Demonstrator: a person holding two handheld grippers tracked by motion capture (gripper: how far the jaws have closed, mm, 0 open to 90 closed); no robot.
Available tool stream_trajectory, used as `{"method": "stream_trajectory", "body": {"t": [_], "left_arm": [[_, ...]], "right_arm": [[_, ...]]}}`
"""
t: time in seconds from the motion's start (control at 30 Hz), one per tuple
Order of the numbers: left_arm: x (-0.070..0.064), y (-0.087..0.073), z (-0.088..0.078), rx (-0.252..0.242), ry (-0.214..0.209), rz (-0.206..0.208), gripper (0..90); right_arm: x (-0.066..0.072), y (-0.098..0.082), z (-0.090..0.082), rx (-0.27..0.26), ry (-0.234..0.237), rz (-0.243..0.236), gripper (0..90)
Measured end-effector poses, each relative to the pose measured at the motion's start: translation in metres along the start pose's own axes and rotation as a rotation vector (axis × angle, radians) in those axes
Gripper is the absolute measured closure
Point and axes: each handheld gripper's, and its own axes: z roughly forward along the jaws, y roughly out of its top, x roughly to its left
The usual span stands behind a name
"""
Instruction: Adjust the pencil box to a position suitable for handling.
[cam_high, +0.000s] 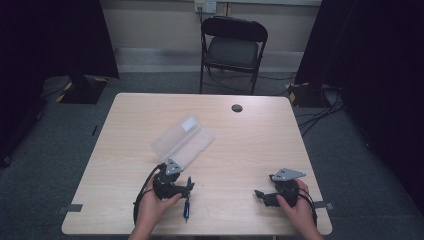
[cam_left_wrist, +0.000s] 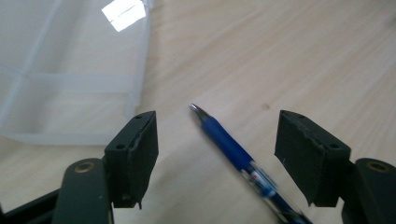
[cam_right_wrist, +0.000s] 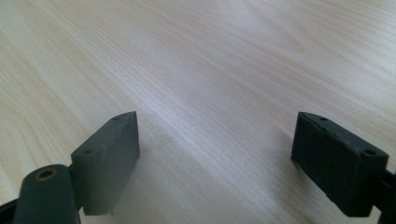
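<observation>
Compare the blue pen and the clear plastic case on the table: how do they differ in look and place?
The blue pen is thin, dark and opaque; the clear plastic case is wide, flat and translucent. The pen lies between the open jaws of the left gripper; the case lies beyond that gripper, nearer the table's middle. Both rest on the wooden table.

Blue pen (cam_left_wrist: 233, 149) flat on table, tip toward translucent plastic case (cam_high: 182, 141) nearby.

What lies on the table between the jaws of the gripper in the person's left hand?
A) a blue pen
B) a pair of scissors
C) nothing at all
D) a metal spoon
A: in the left gripper view a blue pen lies on the table between the spread jaws of the left gripper, touching neither pad, with the clear plastic case just beyond.
</observation>
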Motion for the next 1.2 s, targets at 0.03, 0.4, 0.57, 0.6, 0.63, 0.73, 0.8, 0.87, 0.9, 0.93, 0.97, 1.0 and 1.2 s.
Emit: {"method": "stream_trajectory", "body": {"t": [0.03, 0.4, 0.57, 0.6, 0.63, 0.73, 0.8, 0.87, 0.9, 0.93, 0.97, 1.0, 1.2], "left_arm": [[-0.001, -0.001, 0.001, 0.004, -0.002, 0.007, 31.9], [-0.005, -0.015, 0.01, 0.029, -0.031, -0.016, 48.0], [-0.011, -0.009, 0.014, 0.055, -0.029, 0.058, 65.6], [-0.011, -0.007, 0.014, 0.072, -0.03, 0.064, 66.6], [-0.01, -0.005, 0.015, 0.073, -0.038, 0.059, 68.0], [-0.007, -0.002, 0.02, 0.066, -0.058, 0.085, 78.7], [-0.006, 0.001, 0.023, 0.064, -0.066, 0.09, 79.0], [-0.007, 0.002, 0.024, 0.064, -0.072, 0.084, 78.9], [-0.007, 0.003, 0.025, 0.061, -0.072, 0.09, 79.0], [-0.007, 0.004, 0.026, 0.059, -0.077, 0.091, 79.0], [-0.007, 0.004, 0.027, 0.059, -0.079, 0.089, 78.9], [-0.007, 0.005, 0.027, 0.056, -0.084, 0.083, 78.9], [-0.005, 0.002, 0.024, 0.038, -0.072, 0.054, 57.3]], "right_arm": [[0.0, 0.0, 0.0, 0.0, 0.0, 0.0, 14.3], [0.0, 0.0, 0.0, 0.0, 0.0, 0.0, 14.4], [0.0, 0.0, 0.0, 0.0, 0.001, 0.001, 14.3], [0.0, 0.0, 0.0, 0.0, 0.001, 0.0, 14.3], [0.0, 0.0, 0.0, 0.0, 0.001, 0.001, 14.3], [0.0, 0.0, 0.0, 0.0, 0.001, 0.001, 14.3], [0.0, 0.0, 0.0, 0.0, 0.001, 0.0, 14.3], [0.0, 0.0, 0.0, 0.0, 0.001, 0.001, 14.3], [0.0, 0.0, 0.0, 0.0, 0.001, 0.001, 14.3], [0.0, 0.0, 0.0, 0.0, 0.001, 0.001, 14.3], [0.0, 0.0, 0.0, 0.0, 0.001, -0.001, 14.3], [0.0, 0.0, 0.0, 0.0, 0.001, -0.001, 14.3], [0.0, 0.0, 0.0, 0.0, 0.001, 0.0, 14.3]]}}
